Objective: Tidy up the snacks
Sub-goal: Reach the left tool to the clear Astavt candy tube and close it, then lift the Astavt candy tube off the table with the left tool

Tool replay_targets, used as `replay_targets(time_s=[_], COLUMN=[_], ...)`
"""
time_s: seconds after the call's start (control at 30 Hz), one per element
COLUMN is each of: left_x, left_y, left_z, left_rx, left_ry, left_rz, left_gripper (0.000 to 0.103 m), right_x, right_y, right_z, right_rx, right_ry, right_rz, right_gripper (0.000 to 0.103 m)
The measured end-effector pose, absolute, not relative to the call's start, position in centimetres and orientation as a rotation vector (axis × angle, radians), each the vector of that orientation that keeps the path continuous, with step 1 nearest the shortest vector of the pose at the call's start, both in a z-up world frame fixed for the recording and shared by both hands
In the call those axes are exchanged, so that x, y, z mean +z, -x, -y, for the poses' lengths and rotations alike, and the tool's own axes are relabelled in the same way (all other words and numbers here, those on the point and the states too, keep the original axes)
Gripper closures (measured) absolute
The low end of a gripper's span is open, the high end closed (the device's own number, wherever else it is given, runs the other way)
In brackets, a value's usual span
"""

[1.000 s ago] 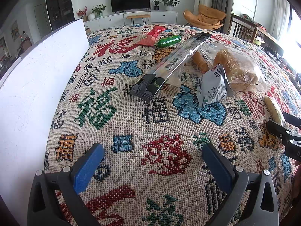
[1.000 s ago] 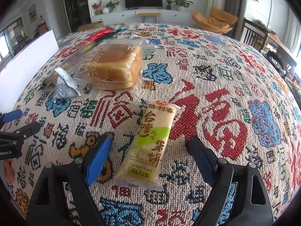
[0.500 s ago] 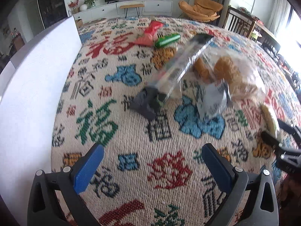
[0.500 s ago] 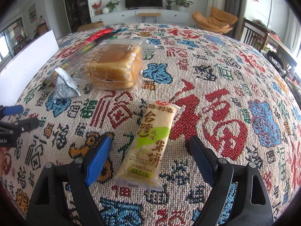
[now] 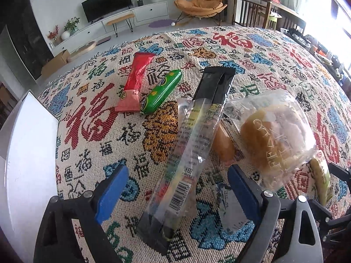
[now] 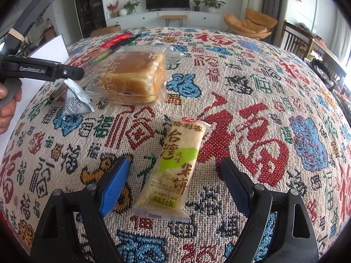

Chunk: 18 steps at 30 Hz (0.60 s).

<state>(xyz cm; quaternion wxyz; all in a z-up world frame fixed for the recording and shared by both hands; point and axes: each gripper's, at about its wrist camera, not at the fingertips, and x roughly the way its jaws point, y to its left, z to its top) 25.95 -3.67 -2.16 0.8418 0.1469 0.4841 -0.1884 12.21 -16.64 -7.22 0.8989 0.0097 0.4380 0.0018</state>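
Observation:
My left gripper [image 5: 175,194] is open, its blue pads either side of the near end of a long clear and black snack packet [image 5: 193,144] lying on the patterned cloth. A bagged toast loaf [image 5: 276,140] lies to its right, a small silver pouch [image 5: 230,208] beside the right pad. A red packet [image 5: 133,85] and a green sausage [image 5: 162,92] lie farther back. My right gripper [image 6: 173,182] is open, straddling the near end of a yellow rice cracker packet [image 6: 175,166]. The toast [image 6: 136,76] and silver pouch [image 6: 74,100] lie beyond it.
A white board [image 5: 24,166] stands along the table's left edge. The left gripper's body [image 6: 41,70] and the hand holding it show at the left of the right wrist view. Behind the table are a TV unit, plants, an orange chair and wooden chairs.
My left gripper has moved forward and right over the cloth, so its pads now flank the long packet's near end. My right gripper has stayed still around the rice cracker packet.

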Motion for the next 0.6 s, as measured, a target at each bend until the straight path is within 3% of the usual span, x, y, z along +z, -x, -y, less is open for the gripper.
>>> replay_targets(time_s=[0.07,0.13,0.17,0.33,0.47,0.6], left_x=[-2.3,-2.7,-3.0,-2.4,-1.1,-1.2], left_y=[-26.3,-26.7,-26.9,-24.9,-19.3,-13.4], left_z=[3.1,2.0,1.5,-2.1,-5.9,-7.0], left_rx=[-0.426,-0.467,-0.462,-0.425,-0.348,-0.272], left_ry=[-0.236,-0.135,-0.099,0.084,0.241,0.181], left_rz=[-1.033,-1.087,-1.106,-1.076,-1.053,-1.047], left_gripper=[0.021,0.071,0.075,0.089,0.089,0.089], right_x=[-7.2,-7.2,-7.2,-7.2,-7.2,-7.2], right_y=[-12.2,-12.2,-12.2,-12.2,-12.2,-12.2], right_z=[16.6,16.6,16.6,16.6,16.6,16.6], right_rx=[0.004,0.004,0.004,0.004,0.004,0.004], right_ry=[-0.02,-0.02,-0.02,-0.02,-0.02,-0.02], right_rz=[-0.907,-0.907,-0.907,-0.907,-0.907,-0.907], right_gripper=[0.016,0.016,0.016,0.016,0.016,0.016])
